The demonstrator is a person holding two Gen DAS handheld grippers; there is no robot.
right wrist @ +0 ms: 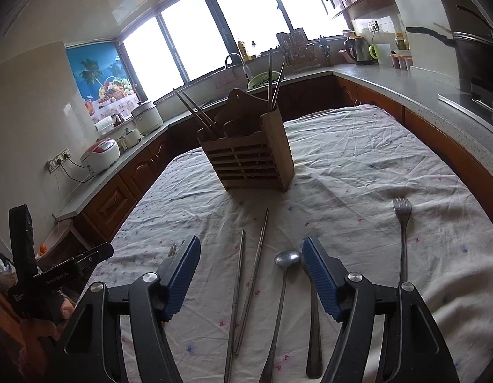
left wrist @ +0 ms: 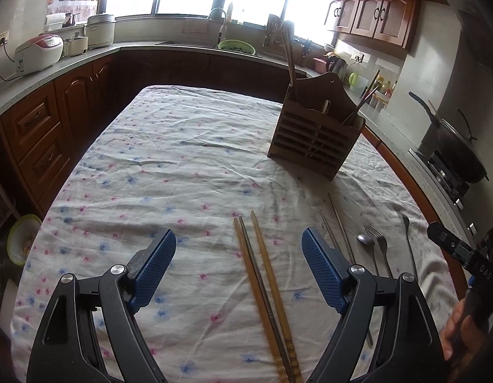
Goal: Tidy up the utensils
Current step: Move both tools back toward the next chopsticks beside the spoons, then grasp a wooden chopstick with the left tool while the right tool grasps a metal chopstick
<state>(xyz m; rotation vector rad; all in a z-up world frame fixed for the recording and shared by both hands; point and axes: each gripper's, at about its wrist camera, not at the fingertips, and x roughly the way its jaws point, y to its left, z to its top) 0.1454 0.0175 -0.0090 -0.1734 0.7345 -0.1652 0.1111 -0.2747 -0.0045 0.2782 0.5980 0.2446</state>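
A wooden utensil holder (left wrist: 313,140) stands on the flowered tablecloth, with chopsticks sticking out of it; it also shows in the right wrist view (right wrist: 253,162). My left gripper (left wrist: 238,249) is open and empty above three wooden chopsticks (left wrist: 262,287). To their right lie metal chopsticks (left wrist: 340,233), a spoon (left wrist: 365,239) and a fork (left wrist: 377,239). My right gripper (right wrist: 251,257) is open and empty over the metal chopsticks (right wrist: 246,287) and the spoon (right wrist: 286,260). A fork (right wrist: 402,223) lies to its right.
The tablecloth (left wrist: 182,159) covers a table ringed by kitchen counters (right wrist: 422,95). A wok (left wrist: 453,150) sits on the stove at the right. Rice cookers (left wrist: 39,52) stand on the left counter. A green bowl (left wrist: 21,239) sits below the table's left edge.
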